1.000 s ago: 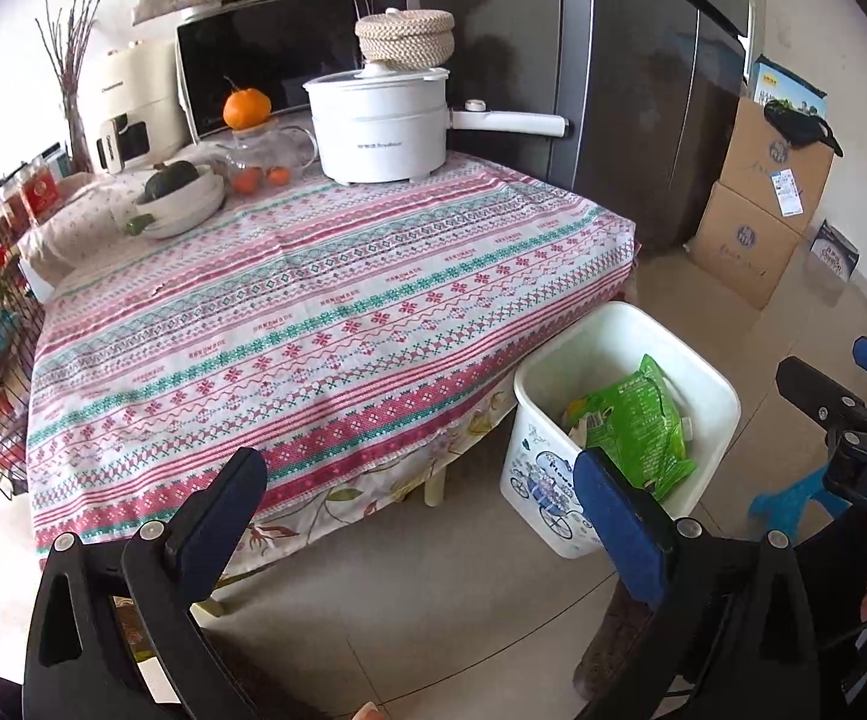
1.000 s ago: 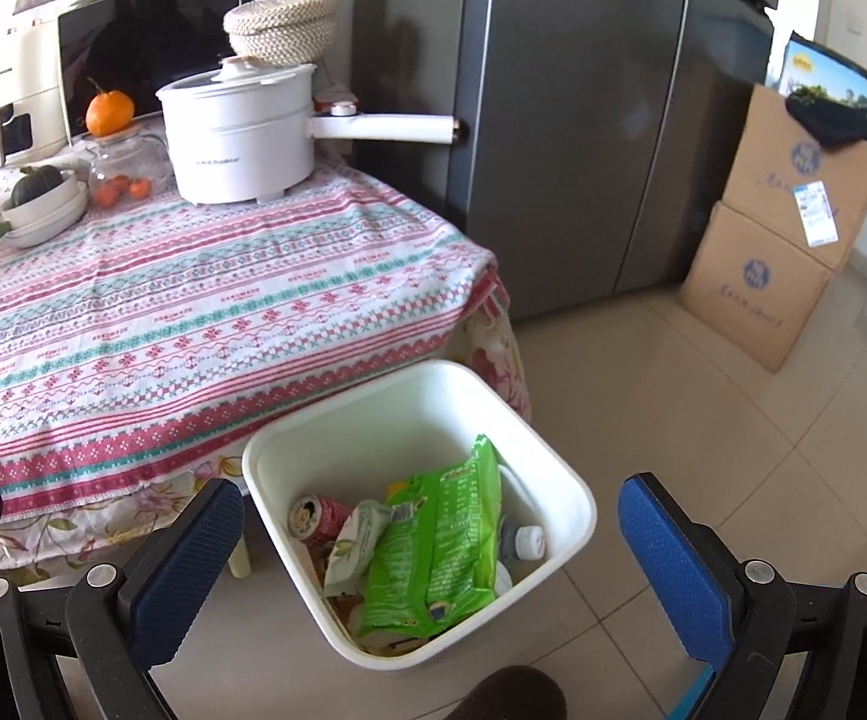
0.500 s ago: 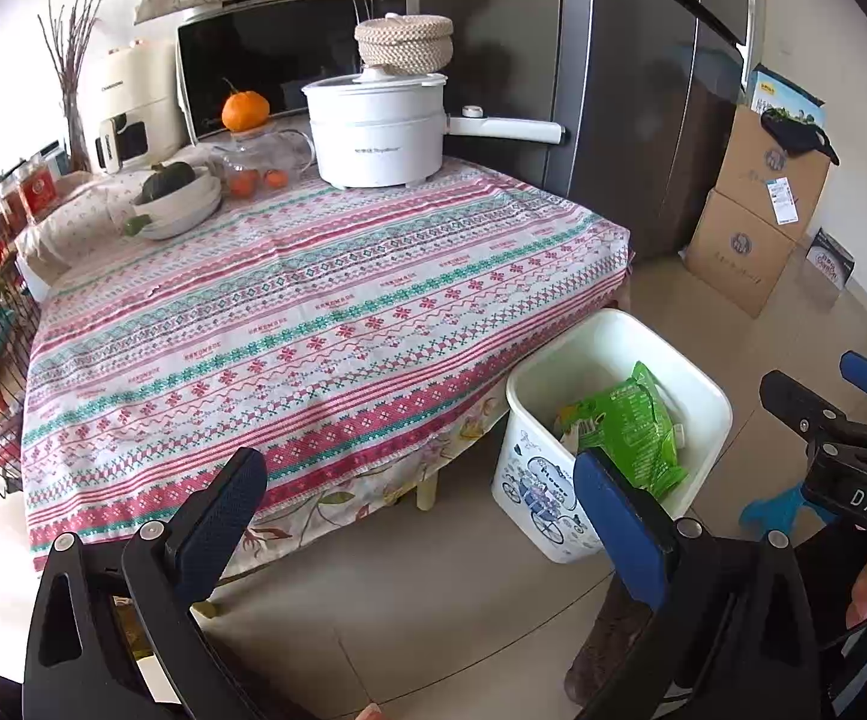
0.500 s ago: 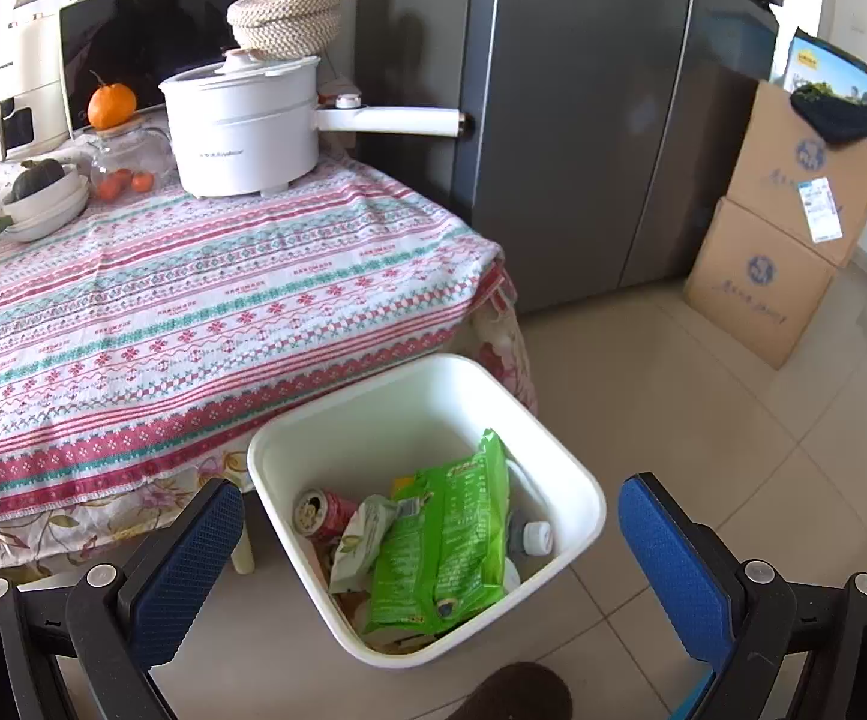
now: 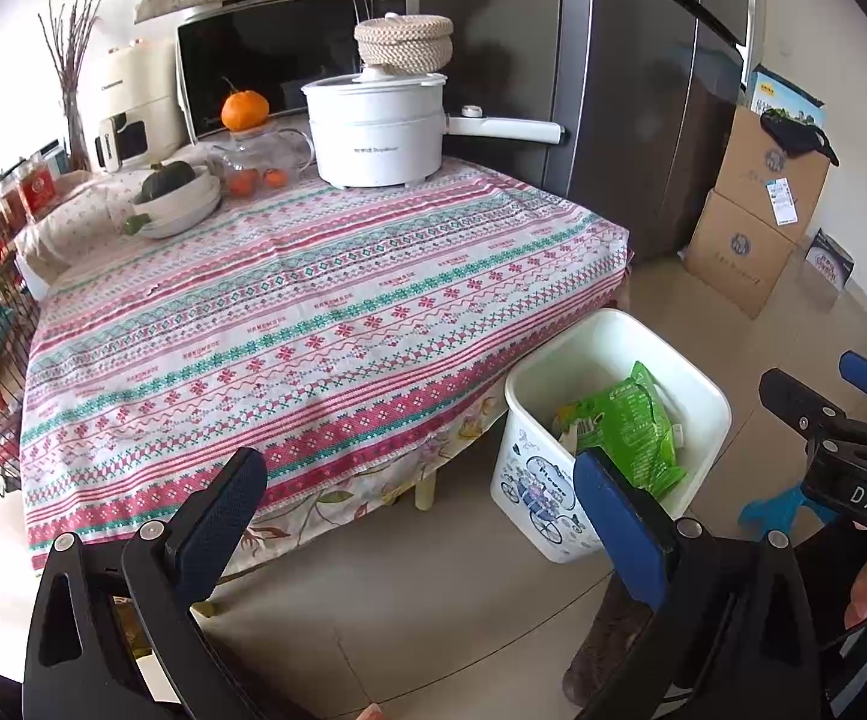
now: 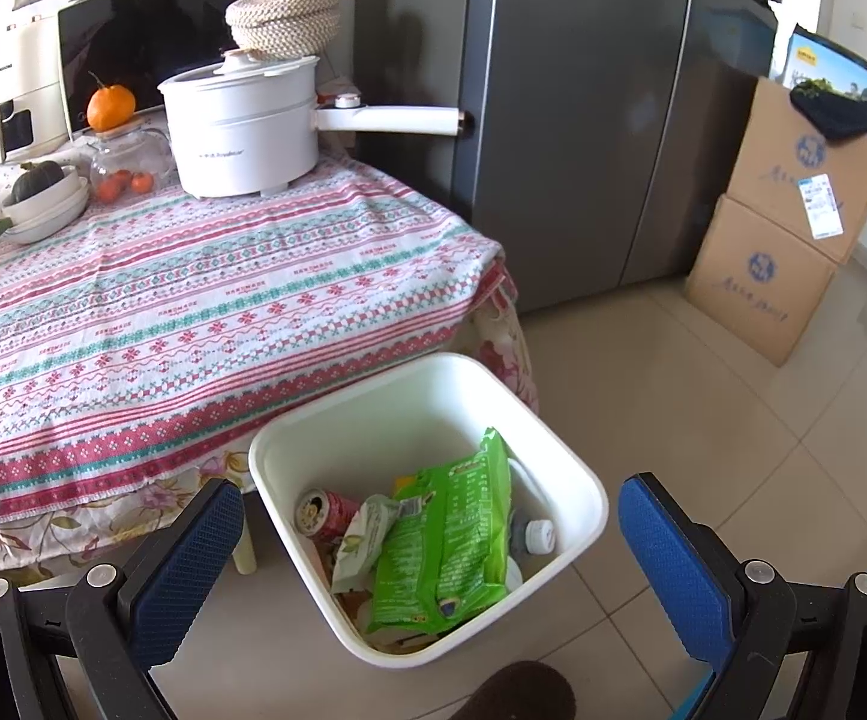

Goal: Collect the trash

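With both my left gripper (image 5: 415,516) and right gripper (image 6: 430,546) spread wide and empty, and the trash already in the white bin (image 6: 589,483) beside the desk (image 6: 205,300), I'd worry about knocking that light bin over.

In the right wrist view, bare floor (image 6: 703,396) fills the right of the frame up to the boxes (image 6: 787,228) at upper right. The bin (image 6: 577,480) at lower centre is open-topped, its upper left corner just beside the counter (image 6: 193,312) edge; a green bag (image 6: 445,540) covers much of the inside.
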`<action>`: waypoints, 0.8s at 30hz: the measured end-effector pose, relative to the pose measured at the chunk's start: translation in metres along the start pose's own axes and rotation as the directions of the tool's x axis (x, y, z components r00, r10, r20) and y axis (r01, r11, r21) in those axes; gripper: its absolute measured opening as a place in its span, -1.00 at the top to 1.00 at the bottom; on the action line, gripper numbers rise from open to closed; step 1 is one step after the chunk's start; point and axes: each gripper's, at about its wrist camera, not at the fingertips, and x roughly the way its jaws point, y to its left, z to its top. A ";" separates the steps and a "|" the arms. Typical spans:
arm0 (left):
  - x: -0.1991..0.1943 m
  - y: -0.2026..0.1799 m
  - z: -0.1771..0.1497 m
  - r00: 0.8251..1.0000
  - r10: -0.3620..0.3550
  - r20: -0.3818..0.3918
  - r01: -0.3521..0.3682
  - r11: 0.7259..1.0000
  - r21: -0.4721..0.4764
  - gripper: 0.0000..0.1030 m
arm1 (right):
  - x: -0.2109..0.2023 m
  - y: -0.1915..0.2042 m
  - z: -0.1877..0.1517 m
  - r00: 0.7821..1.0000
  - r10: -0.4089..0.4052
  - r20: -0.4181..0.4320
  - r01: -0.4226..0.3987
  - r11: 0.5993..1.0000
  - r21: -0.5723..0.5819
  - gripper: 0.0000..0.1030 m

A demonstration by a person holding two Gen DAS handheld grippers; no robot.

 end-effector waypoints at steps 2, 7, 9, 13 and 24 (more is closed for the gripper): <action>0.000 -0.001 0.000 1.000 -0.003 0.002 0.003 1.000 0.000 -1.00 | 0.000 0.000 0.000 1.000 0.000 -0.001 0.000 1.000 0.003 -0.99; -0.002 0.000 0.000 1.000 -0.017 0.003 0.017 1.000 -0.003 -1.00 | 0.000 -0.001 0.000 1.000 -0.001 -0.001 0.001 1.000 0.004 -0.99; -0.001 0.000 0.000 0.999 -0.034 -0.002 0.034 0.999 -0.006 -1.00 | 0.000 0.000 -0.001 1.000 -0.001 -0.003 0.001 1.000 0.003 -0.99; -0.003 -0.002 0.000 0.999 -0.047 -0.003 0.047 0.999 -0.005 -1.00 | 0.000 0.000 -0.001 1.000 -0.002 -0.003 0.002 1.000 0.004 -0.99; -0.004 -0.004 0.000 0.999 -0.038 -0.006 0.038 0.999 -0.005 -1.00 | 0.001 -0.001 -0.001 1.000 -0.001 -0.003 0.001 1.000 0.004 -0.99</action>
